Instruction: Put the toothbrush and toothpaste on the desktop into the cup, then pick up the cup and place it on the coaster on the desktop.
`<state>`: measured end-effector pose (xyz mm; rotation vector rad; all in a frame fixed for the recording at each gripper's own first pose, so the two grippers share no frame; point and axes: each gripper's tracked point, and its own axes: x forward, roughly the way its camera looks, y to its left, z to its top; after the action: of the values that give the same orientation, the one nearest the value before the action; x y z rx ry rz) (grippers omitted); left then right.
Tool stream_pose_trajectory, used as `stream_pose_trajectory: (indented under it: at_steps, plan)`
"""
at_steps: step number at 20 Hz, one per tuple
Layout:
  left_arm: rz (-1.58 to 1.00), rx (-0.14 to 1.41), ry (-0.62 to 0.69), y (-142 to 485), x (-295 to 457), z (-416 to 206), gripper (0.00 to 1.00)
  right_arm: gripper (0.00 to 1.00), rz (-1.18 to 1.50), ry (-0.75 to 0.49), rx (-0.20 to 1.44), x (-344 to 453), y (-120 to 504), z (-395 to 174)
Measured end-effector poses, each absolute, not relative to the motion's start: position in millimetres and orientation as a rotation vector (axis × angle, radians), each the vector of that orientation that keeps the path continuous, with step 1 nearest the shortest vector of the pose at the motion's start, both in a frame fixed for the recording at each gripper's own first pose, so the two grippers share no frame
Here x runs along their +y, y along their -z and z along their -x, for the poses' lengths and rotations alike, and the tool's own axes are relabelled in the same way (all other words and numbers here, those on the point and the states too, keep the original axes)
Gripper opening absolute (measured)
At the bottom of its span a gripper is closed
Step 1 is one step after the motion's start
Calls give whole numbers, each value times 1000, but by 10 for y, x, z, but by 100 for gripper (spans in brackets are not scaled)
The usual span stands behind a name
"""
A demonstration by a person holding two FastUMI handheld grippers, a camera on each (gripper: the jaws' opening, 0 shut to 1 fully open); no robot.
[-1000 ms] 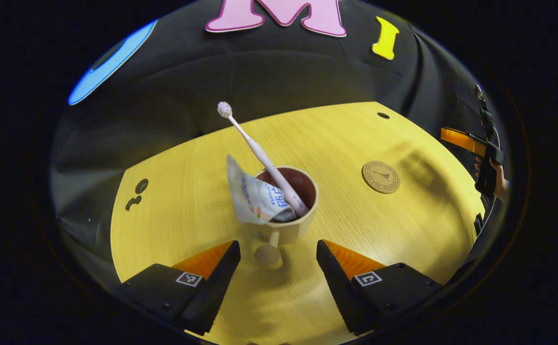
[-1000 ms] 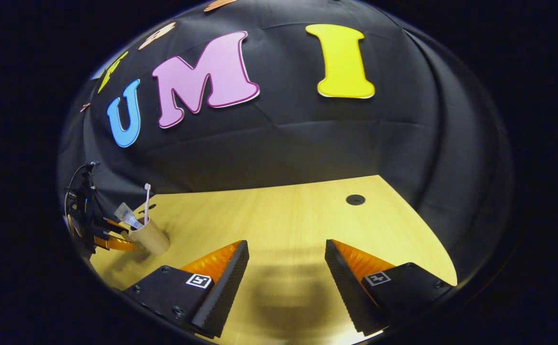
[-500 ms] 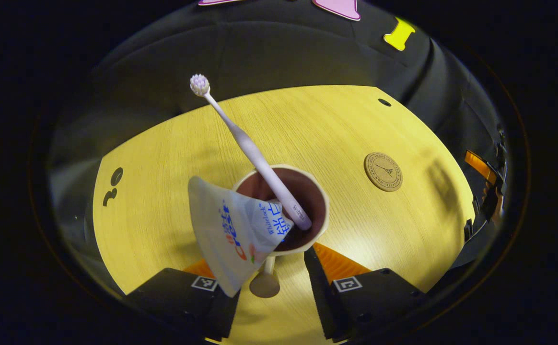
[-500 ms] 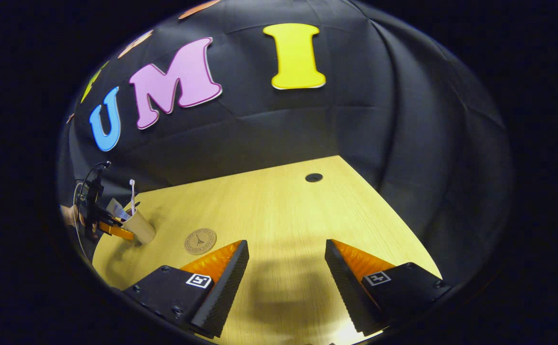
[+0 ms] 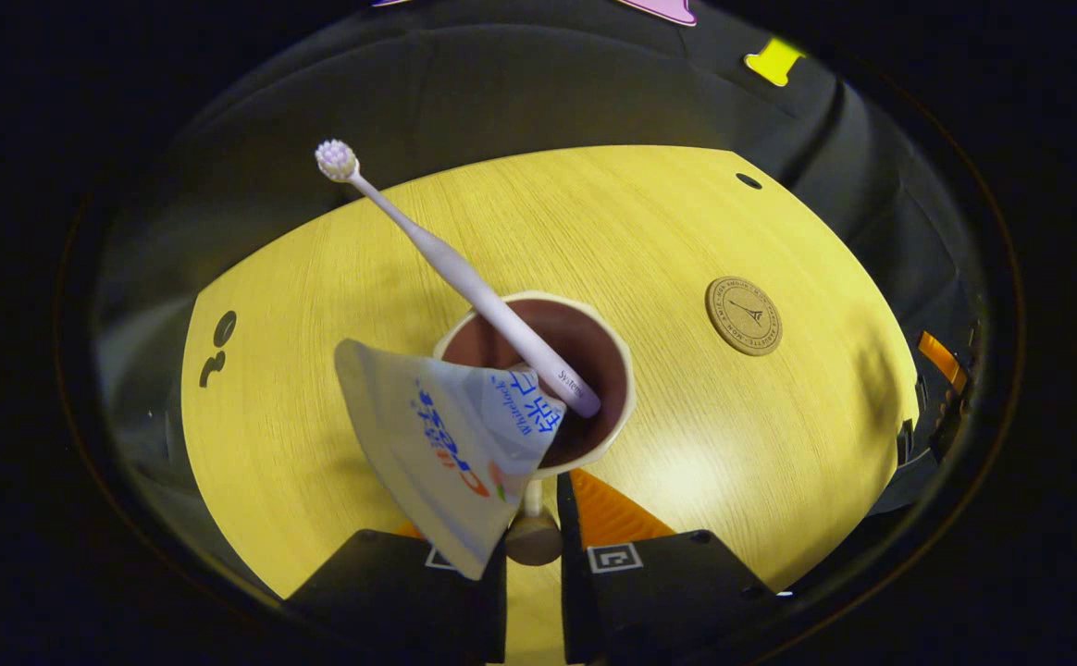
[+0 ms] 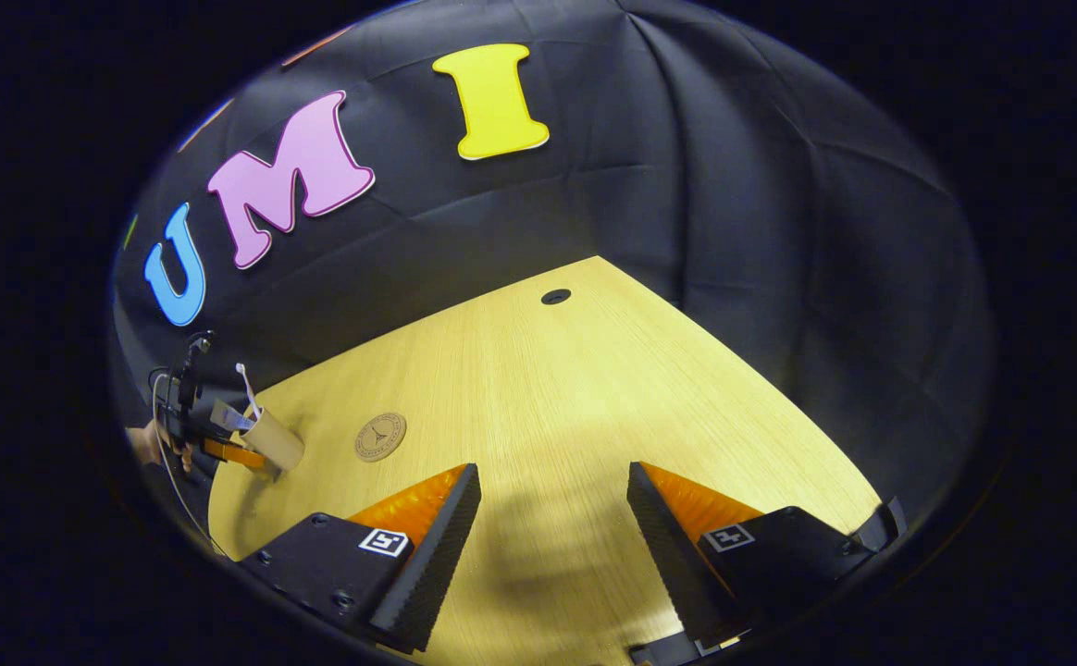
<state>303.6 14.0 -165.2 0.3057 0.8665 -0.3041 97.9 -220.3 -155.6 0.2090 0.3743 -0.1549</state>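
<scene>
The cup (image 5: 538, 388) stands on the table (image 5: 687, 231), and both the toothbrush (image 5: 451, 268) and the toothpaste (image 5: 451, 439) are already inside it. The toothbrush leans out over the rim toward the far left, its head high above the table. The toothpaste tube hangs over the near left side of the rim, its flat end toward the camera. A thin handle with a round knob (image 5: 532, 538) comes out from the cup's near side, straight toward the left gripper (image 5: 531, 546).

The fingers of the left gripper are almost together, and the knob sits in the narrow gap between them. I judge that they press on the handle, though the tube hides part of the left finger.

The coaster (image 5: 743, 315) lies on the table to the right of the cup and a little farther away, well apart from it. So the coming move is probably a lift and a carry to the right.

The right gripper (image 6: 552, 541) is wide open and holds nothing. It hovers over the bare table, far from the cup (image 6: 272, 439).
</scene>
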Motion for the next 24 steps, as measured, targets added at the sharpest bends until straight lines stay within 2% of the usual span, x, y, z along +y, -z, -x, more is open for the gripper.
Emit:
stream_pose_trajectory:
  at_steps: [7, 12, 20, 24]
  plan:
    - [-207, 808, 214, 1651, -3, -3077, 17, 98, -203, 124, 343, -2033, 1329, -1056]
    - [-168, 768, 191, 1633, -122, -3167, 16, 98, -192, 108, 350, -1957, 1322, -1052]
    - [-223, 685, 268, 1158, -416, -3261, 16, 98, -197, 118, 350, -1994, 1307, -1078]
    - [-285, 658, 384, 1061, -1038, -3363, 16, 98, -194, 113, 358, -1990, 1311, -1048]
